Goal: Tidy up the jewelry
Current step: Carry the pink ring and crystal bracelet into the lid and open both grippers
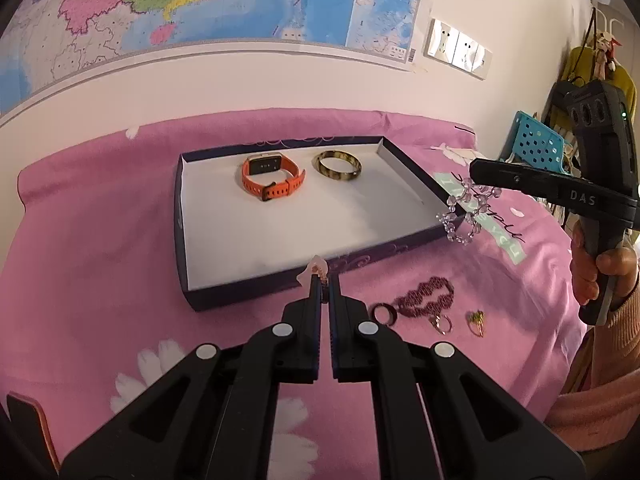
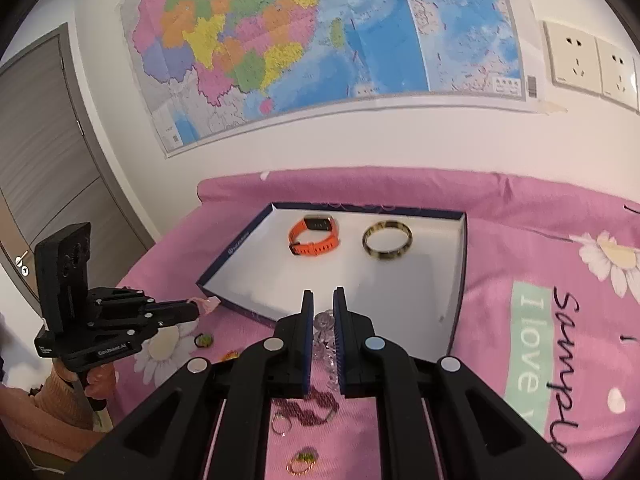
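Note:
A shallow box (image 1: 188, 216) with a white inside lies on the pink cloth; it also shows in the right wrist view (image 2: 460, 264). In it lie an orange watch (image 1: 272, 178) (image 2: 316, 236) and a mottled bangle (image 1: 337, 165) (image 2: 387, 245). My left gripper (image 1: 325, 278) is shut on a small pale pink piece (image 1: 316, 266) at the box's near wall. My right gripper (image 2: 323, 300) is shut on a clear bead bracelet (image 2: 326, 340), which hangs by the box's right corner (image 1: 466, 216).
On the cloth near the box lie a dark red beaded bracelet (image 1: 426, 298) (image 2: 310, 406), a dark ring (image 1: 385, 314), a gold ring (image 1: 440, 324) (image 2: 280, 426) and a green-stone ring (image 1: 476, 320) (image 2: 302, 462). A wall with a map (image 2: 320, 40) stands behind.

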